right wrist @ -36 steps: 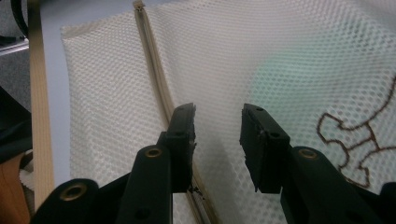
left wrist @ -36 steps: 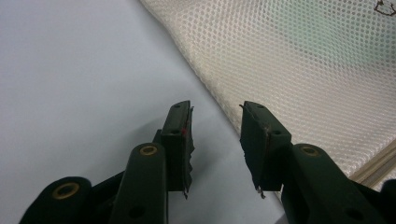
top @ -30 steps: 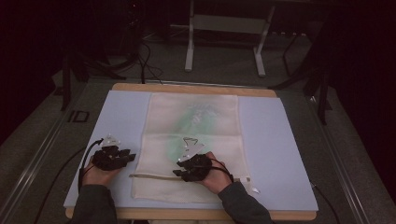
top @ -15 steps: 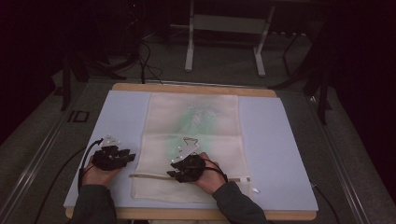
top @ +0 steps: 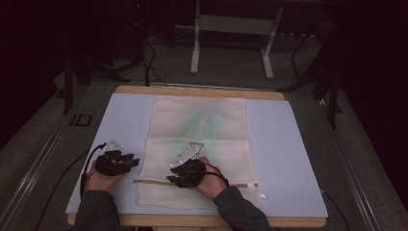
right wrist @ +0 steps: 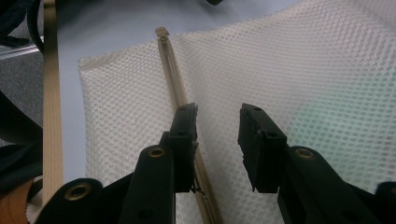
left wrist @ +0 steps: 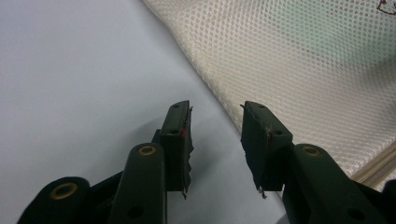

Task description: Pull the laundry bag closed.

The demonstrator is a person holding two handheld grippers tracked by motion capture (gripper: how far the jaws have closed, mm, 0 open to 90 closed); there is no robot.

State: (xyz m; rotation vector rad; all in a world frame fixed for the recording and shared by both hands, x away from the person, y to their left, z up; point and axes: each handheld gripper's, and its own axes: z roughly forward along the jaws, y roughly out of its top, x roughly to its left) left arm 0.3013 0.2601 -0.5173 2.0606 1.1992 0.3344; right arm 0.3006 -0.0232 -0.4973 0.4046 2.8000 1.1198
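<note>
one mesh laundry bag (top: 199, 154), laid flat on the pale mat (top: 293, 159); one zipper (right wrist: 180, 107) along its near end. right gripper (right wrist: 217, 140): jaws just narrowed, not yet pinching, zipper beside one jaw; a grab is judged imminent. left gripper (left wrist: 215, 140): open, over the mat beside the bag's edge.

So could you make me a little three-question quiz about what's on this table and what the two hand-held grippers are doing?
1. True or false: the left gripper has its jaws closed on the mesh bag.
2. Which part of the bag runs beneath the right gripper? A) a handle B) the zipper C) a button
3. What colour is the mat under the bag?

Key
1. False: its jaws stand open over the mat, beside the bag's edge.
2. B. The jaws have just been closing, with only flat mesh between them and nothing gripped.
3. Pale blue.
</note>
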